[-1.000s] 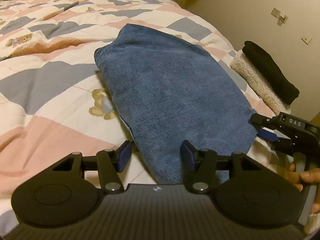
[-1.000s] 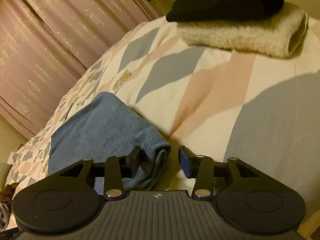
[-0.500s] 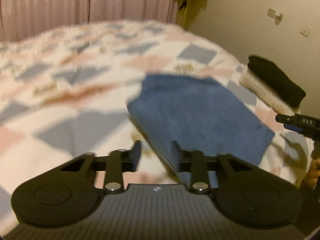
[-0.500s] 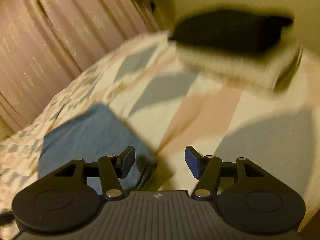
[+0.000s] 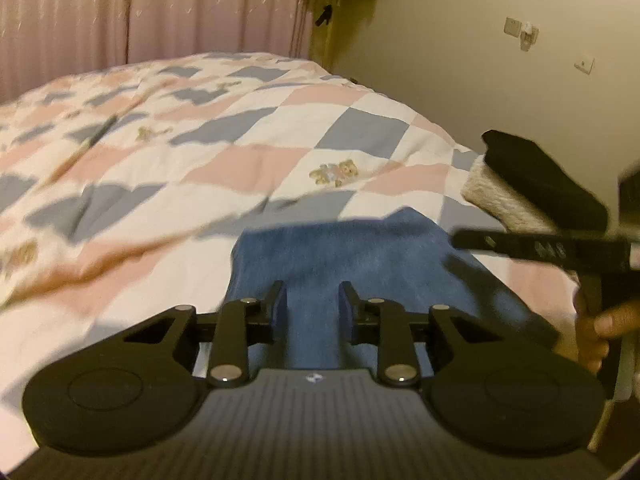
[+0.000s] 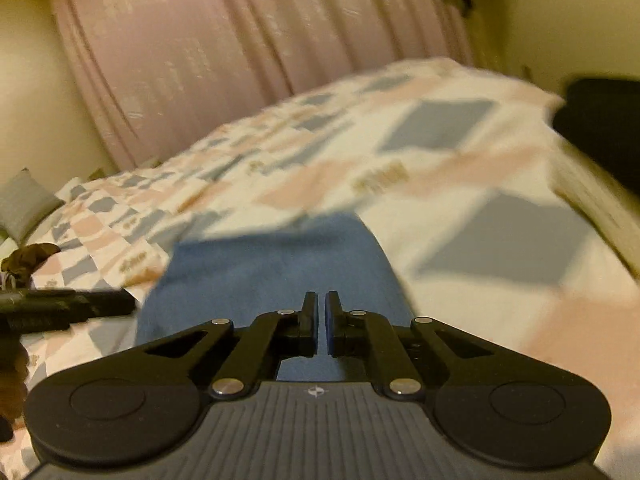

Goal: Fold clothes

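Observation:
A folded blue garment [image 5: 352,252] lies flat on the patchwork bedspread [image 5: 240,128]. My left gripper [image 5: 312,300] is open over its near edge, jaws apart with blue cloth showing between them. In the right wrist view the same blue garment [image 6: 272,272] fills the foreground. My right gripper [image 6: 321,312] hangs over it with the jaws nearly together and only a thin gap; nothing shows between the fingertips. The right gripper also shows at the right of the left wrist view [image 5: 540,248], and the left gripper shows at the left of the right wrist view [image 6: 60,308].
A folded black garment [image 5: 544,180] lies on a folded cream fleece [image 5: 500,200] at the bed's right edge, by the wall. Pink curtains [image 6: 240,40] hang behind the bed. A grey pillow [image 6: 24,204] and a dark item [image 6: 28,258] sit far left.
Both grippers have swung round to face the garment from its near side. The right jaws went from open to nearly closed. The left jaws narrowed a little. The views are motion-blurred.

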Demonstrator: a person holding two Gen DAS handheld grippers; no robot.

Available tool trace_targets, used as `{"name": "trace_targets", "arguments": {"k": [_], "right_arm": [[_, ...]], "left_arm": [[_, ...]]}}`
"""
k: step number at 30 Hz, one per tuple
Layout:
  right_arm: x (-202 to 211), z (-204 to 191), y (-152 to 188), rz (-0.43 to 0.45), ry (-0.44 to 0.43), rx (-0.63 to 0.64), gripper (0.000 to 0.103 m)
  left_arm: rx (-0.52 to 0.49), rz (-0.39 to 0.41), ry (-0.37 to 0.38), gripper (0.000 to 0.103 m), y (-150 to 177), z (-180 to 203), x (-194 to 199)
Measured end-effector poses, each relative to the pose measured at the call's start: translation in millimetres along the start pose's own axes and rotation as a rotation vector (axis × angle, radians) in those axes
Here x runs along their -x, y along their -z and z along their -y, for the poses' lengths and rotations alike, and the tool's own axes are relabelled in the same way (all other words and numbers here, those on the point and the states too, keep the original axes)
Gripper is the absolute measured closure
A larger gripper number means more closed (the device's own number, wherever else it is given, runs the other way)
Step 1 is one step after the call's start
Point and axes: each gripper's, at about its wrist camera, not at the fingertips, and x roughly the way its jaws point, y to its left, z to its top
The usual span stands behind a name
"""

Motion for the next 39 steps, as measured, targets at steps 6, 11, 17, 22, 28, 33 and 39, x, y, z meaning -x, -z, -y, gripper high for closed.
{"name": "trace_targets", "arguments": {"k": [6,11,17,22,28,33,39], "right_arm": [[-93.1,6.7,-37.8,-0.133,-0.017,0.048,0.103],[-140.6,32.9,-28.5,-0.208,0.083,-0.041,0.103],[-114.4,82.6,-21.1,-0.099,0.193,-0.338,0.103],[-22.9,90.9,-7.5,0.009,0.159,-0.308,0.056],[68.4,93.0,52.5,0.002,0.048,-0.382,0.040],[102.2,56.5,83.2,0.060,0.060,-0.300,0.069],[72.2,48.2,98.5,-0.015,0.091,-0.262,0.103]], "left_arm": [[-0.029,-0.067,-0.081,0.091,20.0,-10.1,-54.7],[0.026,-0.029,-0.092,0.100,33.1,-20.4,-51.0],[0.148,0.053,-0.149,0.097,34.7,-36.0,-5.4],[0.358,0.086,-0.092,0.082,60.5,-59.5,61.6],[0.458,-0.016,0.096,0.079,119.3,-15.7,95.6],[0.182,0.002,0.061,0.081,131.3,53.8,102.8],[-0.023,-0.069,-0.027,0.071,137.3,84.6,74.2]]}}
